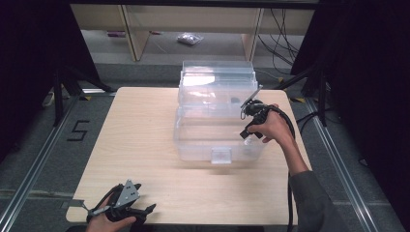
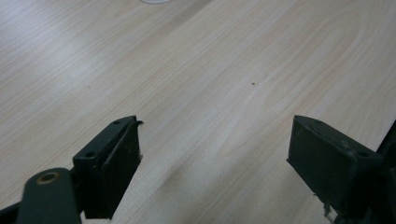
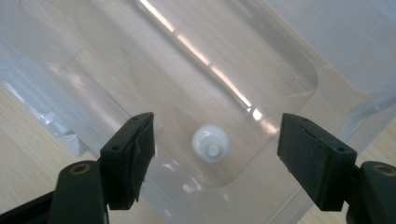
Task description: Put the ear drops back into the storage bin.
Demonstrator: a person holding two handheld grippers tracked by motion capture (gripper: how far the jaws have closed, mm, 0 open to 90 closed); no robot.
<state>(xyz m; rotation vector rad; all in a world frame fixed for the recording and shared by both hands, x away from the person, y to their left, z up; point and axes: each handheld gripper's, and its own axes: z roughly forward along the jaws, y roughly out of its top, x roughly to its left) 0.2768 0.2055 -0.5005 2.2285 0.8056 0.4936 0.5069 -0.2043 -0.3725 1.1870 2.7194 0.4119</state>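
A clear plastic box [image 1: 193, 145] stands on the right half of the wooden table [image 1: 140, 140], its lid [image 1: 217, 79] raised at the back. A small white round-topped bottle [image 3: 211, 142] lies on the box floor, seen from above. My right gripper [image 1: 248, 129] hangs over the box's right side, jaws open, and in the right gripper view [image 3: 215, 128] the bottle lies below the gap, apart from both jaws. At the table's front left corner my left gripper [image 1: 145, 210] rests low; in its own view [image 2: 215, 137] it is open over bare wood.
The box wall [image 3: 56, 116] and its rounded corner surround the bottle. A latch [image 1: 221, 155] sits on the box's front. The table's front edge [image 1: 193, 223] runs just beside my left hand. Cables and shelving legs stand on the floor behind the table.
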